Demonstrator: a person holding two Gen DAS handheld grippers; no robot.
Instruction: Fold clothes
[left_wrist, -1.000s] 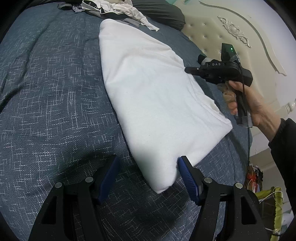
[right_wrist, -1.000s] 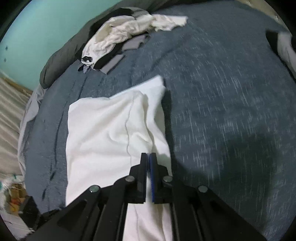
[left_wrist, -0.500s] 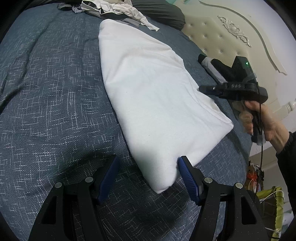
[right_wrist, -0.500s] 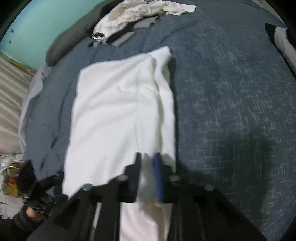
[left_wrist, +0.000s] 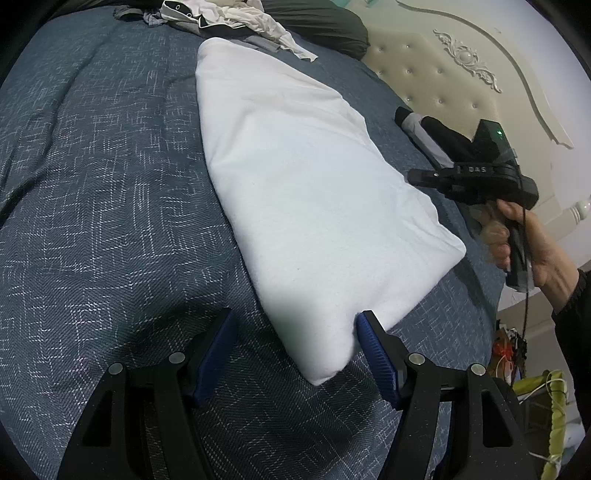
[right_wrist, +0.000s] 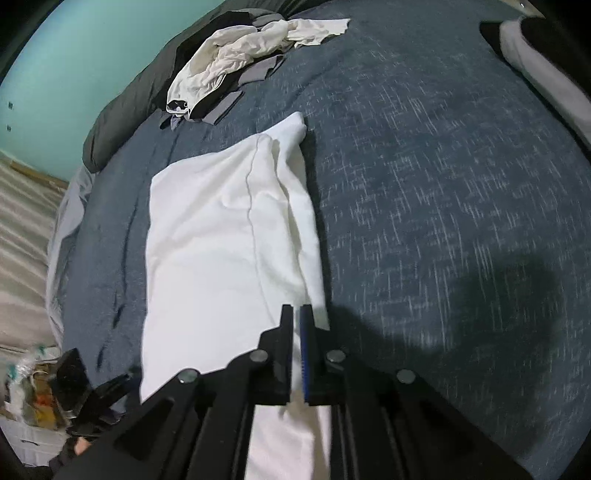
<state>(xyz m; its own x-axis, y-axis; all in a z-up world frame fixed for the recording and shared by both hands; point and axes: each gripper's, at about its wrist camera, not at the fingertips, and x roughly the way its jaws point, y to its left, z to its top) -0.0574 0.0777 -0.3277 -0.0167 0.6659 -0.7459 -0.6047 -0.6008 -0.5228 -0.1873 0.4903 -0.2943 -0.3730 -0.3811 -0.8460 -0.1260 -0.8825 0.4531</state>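
In the left wrist view, the left gripper (left_wrist: 295, 347) has its jaws wide apart, one on each side of the near corner of the folded white cloth (left_wrist: 303, 192), which lies flat on the blue bed (left_wrist: 96, 206). Only this view shows the cream headboard (left_wrist: 443, 77) and a hand (left_wrist: 532, 243) holding the right gripper (left_wrist: 417, 176) beside the cloth. In the right wrist view, the right gripper (right_wrist: 296, 332) has narrow, almost closed jaws above the cloth's (right_wrist: 221, 240) right edge, gripping nothing. Only here a teal wall (right_wrist: 74, 74) appears, and the pile of clothes (right_wrist: 236, 55) is clearer.

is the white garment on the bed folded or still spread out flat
Folded. The white garment lies as a long narrow stack on the bedspread, with a layered, doubled-over edge showing in the right wrist view.
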